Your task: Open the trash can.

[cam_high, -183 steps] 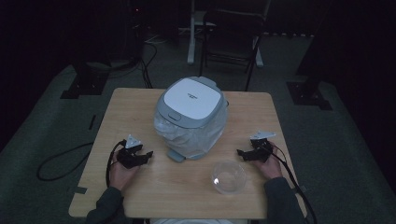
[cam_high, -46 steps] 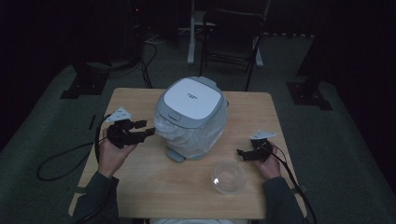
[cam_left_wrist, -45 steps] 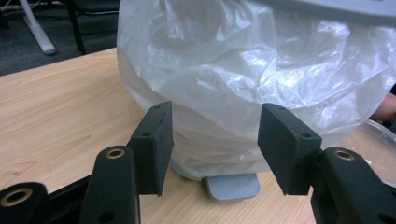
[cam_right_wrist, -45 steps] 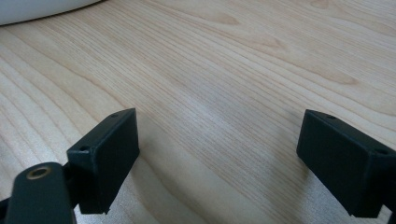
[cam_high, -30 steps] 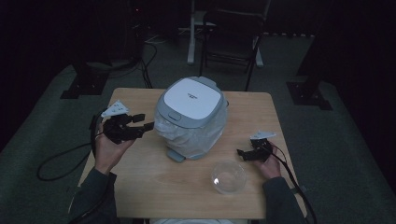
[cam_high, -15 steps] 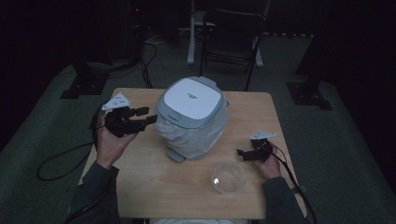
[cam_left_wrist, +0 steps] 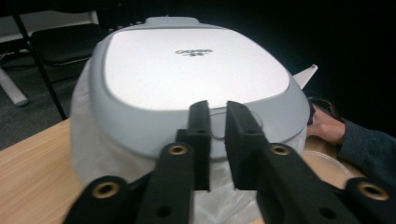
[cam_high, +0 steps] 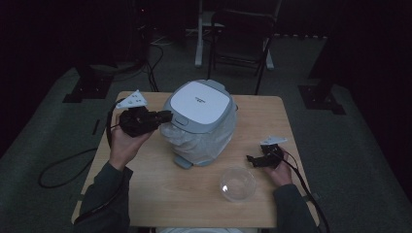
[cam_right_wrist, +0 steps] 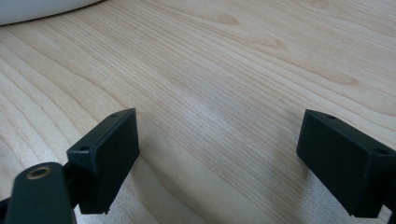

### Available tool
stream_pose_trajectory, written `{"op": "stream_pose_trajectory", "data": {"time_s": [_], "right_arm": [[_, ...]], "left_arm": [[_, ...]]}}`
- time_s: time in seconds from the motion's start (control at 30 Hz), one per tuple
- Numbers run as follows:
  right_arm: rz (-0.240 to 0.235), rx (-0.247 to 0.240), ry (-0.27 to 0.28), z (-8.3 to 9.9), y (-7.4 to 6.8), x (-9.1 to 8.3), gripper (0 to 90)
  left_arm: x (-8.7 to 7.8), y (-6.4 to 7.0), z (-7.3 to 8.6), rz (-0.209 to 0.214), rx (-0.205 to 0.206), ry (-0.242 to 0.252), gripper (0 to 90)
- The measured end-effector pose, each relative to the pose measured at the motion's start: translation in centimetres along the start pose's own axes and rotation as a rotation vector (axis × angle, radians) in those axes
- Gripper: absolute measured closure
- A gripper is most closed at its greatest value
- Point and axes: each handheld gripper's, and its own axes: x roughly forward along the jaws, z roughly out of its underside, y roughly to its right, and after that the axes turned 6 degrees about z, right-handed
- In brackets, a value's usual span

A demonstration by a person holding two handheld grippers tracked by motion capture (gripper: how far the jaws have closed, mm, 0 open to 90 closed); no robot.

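Note:
A grey rice cooker with a white lid stands mid-table, its body wrapped in clear plastic. My left gripper is held up at the cooker's left side, level with the lid. Its jaws are almost together with a narrow gap and nothing between them, and their tips are at the lid's front rim. My right gripper rests on the table to the right of the cooker. It stands open over bare wood.
A clear glass bowl sits near the table's front edge, just left of the right hand. Behind the table stands a dark chair, and cables trail across the floor at the left.
The left gripper rose from the table and moved back and right, up to the cooker's lid. The right gripper and the bowl stayed put.

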Motion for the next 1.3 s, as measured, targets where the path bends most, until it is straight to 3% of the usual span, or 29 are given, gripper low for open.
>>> {"op": "stream_pose_trajectory", "data": {"time_s": [0.1, 0.33, 0.87, 1.07, 1.3], "right_arm": [[0.000, 0.000, -0.001, 0.0, 0.0, 0.0, 12.1], [0.000, -0.001, -0.001, 0.0, 0.0, 0.0, 12.1], [0.000, 0.000, 0.000, 0.0, 0.0, 0.0, 12.1], [0.000, 0.000, 0.001, 0.0, 0.0, 0.0, 12.1], [0.000, 0.001, 0.000, 0.0, 0.0, 0.0, 12.1]], "left_arm": [[0.8, 0.4, -0.3, 0.000, 0.023, -0.008, 90.0], [2.5, 0.8, -0.3, -0.003, 0.039, -0.043, 90.0], [2.4, 0.6, 0.3, -0.004, 0.036, -0.016, 90.0], [2.0, 0.3, 0.7, -0.015, 0.029, 0.011, 69.0], [0.6, -0.2, 1.4, -0.046, 0.026, 0.040, 59.6]]}}
